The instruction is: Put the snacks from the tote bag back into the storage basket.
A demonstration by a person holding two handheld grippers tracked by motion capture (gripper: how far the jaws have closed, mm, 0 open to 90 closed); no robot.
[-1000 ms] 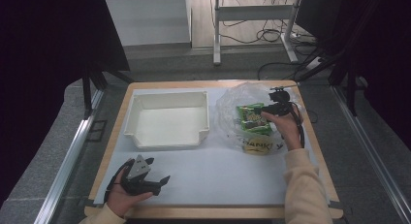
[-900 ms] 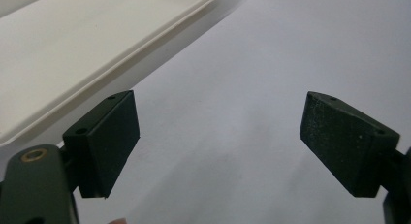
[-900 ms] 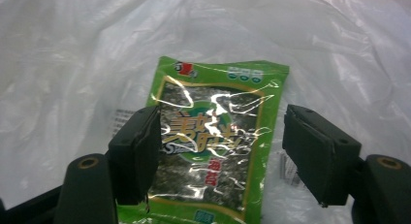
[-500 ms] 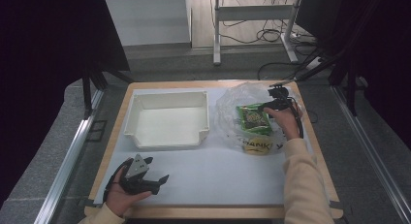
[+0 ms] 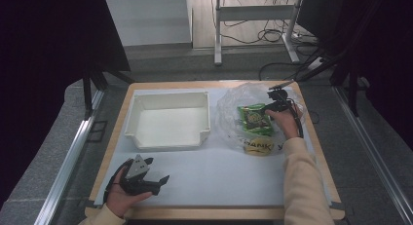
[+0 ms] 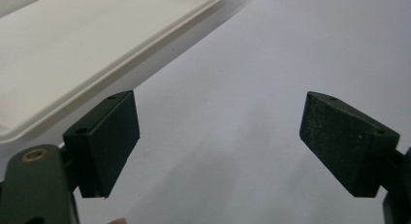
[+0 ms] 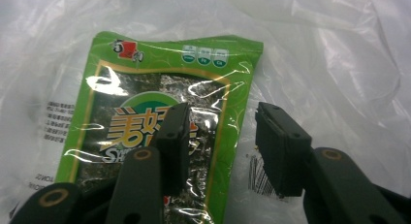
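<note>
Closing in on the green seaweed snack packet, right gripper lower and nearer the clear plastic bag than a second ago, jaws just been narrowing with the packet's right edge caught between them. Not yet pinching by the look of it (one pad over the printed face, the other just off the edge on the bag film), so half-spread, mid-squeeze. Means the pick-up looks under way, packet not yet lifted, lying flat on the crinkled bag at the table's right side, above a yellow packet. White tray waiting empty at centre-left, likely the drop spot. Right forearm stretched forward along the table edge, hand wrapped round the gripper body, jaws pointing left into the bag. Left gripper parked near the front edge, same place as before, jaws spread wide over bare white table mat, nothing between them.
</note>
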